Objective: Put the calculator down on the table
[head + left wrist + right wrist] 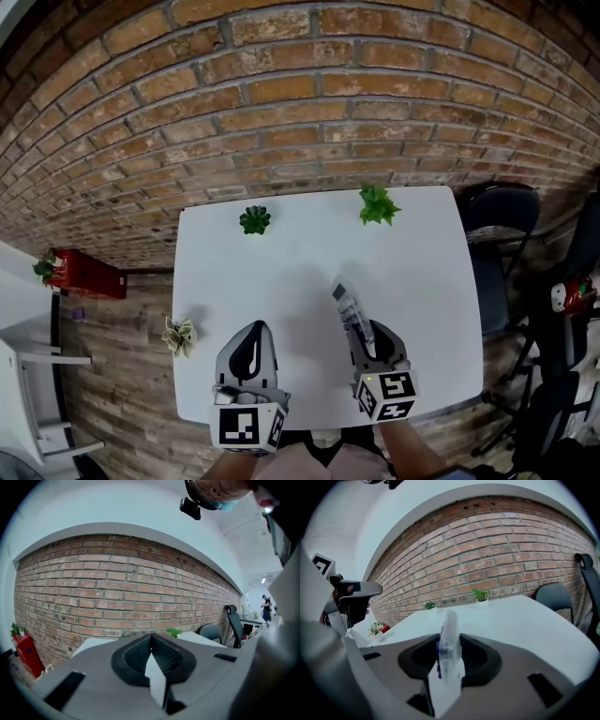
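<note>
Right gripper clamps calculator edgewise.

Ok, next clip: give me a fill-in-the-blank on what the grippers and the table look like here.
The slim translucent calculator is clamped in the right gripper over the ____ rectangular table. The left gripper is shut and holds ____. ____ small green potted plants stand at the table's far edge.
Missing words: white; nothing; two.
</note>
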